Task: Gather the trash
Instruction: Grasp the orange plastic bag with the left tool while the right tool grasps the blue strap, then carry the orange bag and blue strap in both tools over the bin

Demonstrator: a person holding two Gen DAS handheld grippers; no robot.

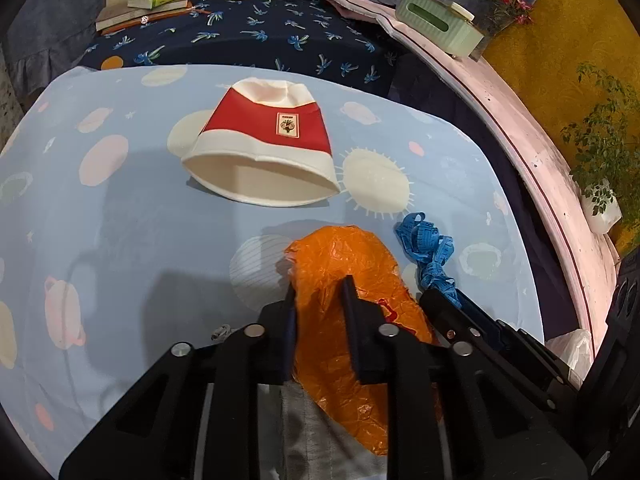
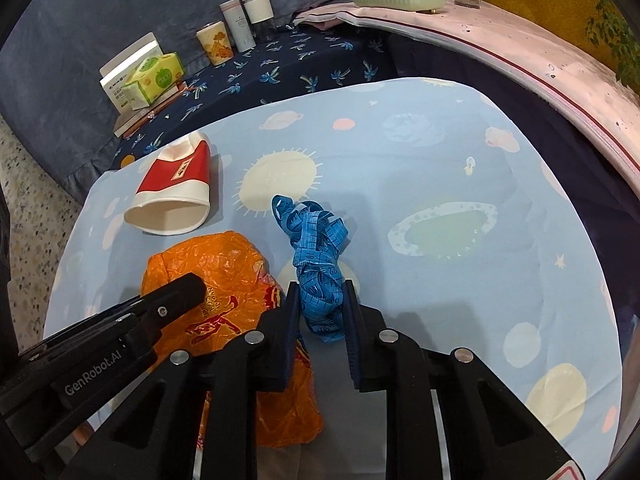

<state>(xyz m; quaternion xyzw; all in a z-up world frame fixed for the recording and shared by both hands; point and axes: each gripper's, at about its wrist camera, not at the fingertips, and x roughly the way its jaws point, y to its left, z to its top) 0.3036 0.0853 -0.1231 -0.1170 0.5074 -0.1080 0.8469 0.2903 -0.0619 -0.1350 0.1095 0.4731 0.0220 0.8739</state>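
Right now the right hand-held gripper (image 2: 320,300) is clamped on the blue tape measure (image 2: 316,248), whose long axis runs straight fwd from its tips. Left hand-held gripper (image 1: 320,296) pinches the orange bag (image 1: 344,280) just beside it; the squashed paper cup (image 1: 264,144) lies ahead, nearer the left.

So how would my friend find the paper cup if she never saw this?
Look at the light blue cloth printed with planets and suns. Beyond the crinkly orange plastic bag and the tangled blue measuring tape lies the paper cup. It alone is tipped on its side, white with a red band.
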